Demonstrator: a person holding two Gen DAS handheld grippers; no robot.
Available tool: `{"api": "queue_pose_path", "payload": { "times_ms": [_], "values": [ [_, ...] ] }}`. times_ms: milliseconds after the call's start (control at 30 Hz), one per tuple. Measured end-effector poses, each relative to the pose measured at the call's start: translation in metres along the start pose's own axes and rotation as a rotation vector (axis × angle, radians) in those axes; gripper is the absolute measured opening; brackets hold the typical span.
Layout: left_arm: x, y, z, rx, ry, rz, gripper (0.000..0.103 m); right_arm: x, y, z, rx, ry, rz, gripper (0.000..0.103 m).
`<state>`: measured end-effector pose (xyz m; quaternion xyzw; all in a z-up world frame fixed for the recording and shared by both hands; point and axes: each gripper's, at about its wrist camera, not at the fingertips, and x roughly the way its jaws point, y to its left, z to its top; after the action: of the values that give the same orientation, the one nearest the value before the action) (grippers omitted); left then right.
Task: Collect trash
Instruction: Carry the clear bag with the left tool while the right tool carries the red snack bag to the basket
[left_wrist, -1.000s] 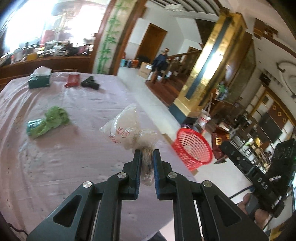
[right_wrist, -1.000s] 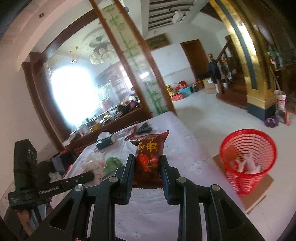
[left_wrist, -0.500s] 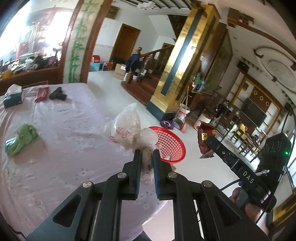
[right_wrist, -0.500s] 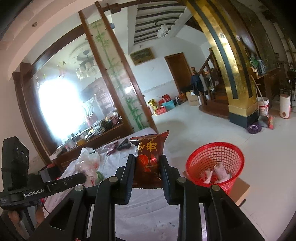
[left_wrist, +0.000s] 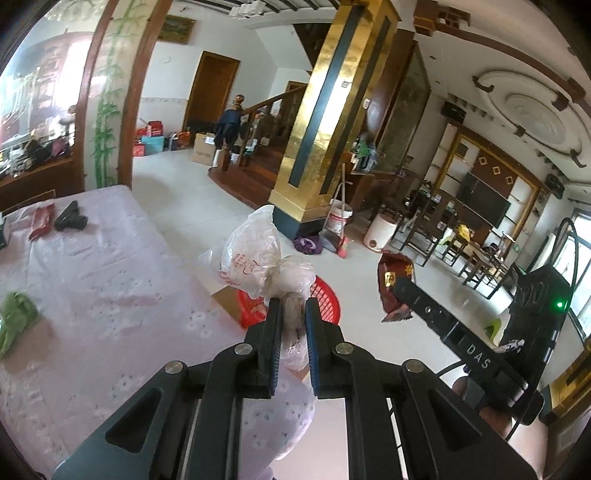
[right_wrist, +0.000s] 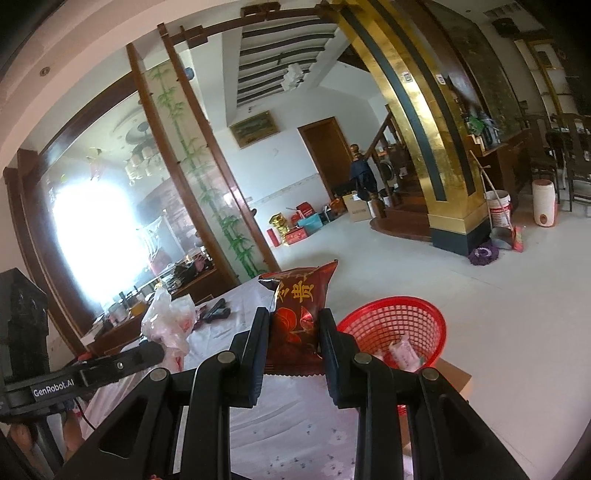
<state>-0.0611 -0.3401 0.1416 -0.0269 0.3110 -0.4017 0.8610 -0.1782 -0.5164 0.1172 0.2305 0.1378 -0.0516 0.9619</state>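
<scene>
My left gripper (left_wrist: 293, 306) is shut on a crumpled clear plastic bag (left_wrist: 255, 258) with red print, held above the table's right edge, in front of the red mesh basket (left_wrist: 328, 295) on the floor. My right gripper (right_wrist: 293, 317) is shut on a dark red snack packet (right_wrist: 301, 306) with gold characters. The basket (right_wrist: 391, 328) stands just right of it on the floor and holds some white wrappers. The packet (left_wrist: 393, 288) and right gripper also show in the left wrist view. The plastic bag (right_wrist: 168, 321) shows at the left in the right wrist view.
The table has a pink flowered cloth (left_wrist: 92, 280). On it lie a green crumpled wrapper (left_wrist: 14, 317), a red packet (left_wrist: 38, 221) and a black object (left_wrist: 70, 219). The basket sits on cardboard (right_wrist: 456, 376). A gold pillar (left_wrist: 317, 122), bucket and broom stand beyond.
Both grippers have swung right, off the table toward the basket, carrying their trash. The basket now lies right behind the plastic bag in the left wrist view.
</scene>
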Motion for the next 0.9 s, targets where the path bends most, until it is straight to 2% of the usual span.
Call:
{"api": "queue_pose_path", "payload": {
  "times_ms": [467,900],
  "values": [
    [0.068,-0.005,0.017,0.016,0.089,-0.067,0.012,0.013,-0.03,0.008,0.049,0.002,-0.034,0.028],
    [0.103,-0.01,0.015,0.026,0.141,-0.121,0.012,0.025,-0.044,0.011,0.061,0.014,-0.057,0.028]
  ]
}}
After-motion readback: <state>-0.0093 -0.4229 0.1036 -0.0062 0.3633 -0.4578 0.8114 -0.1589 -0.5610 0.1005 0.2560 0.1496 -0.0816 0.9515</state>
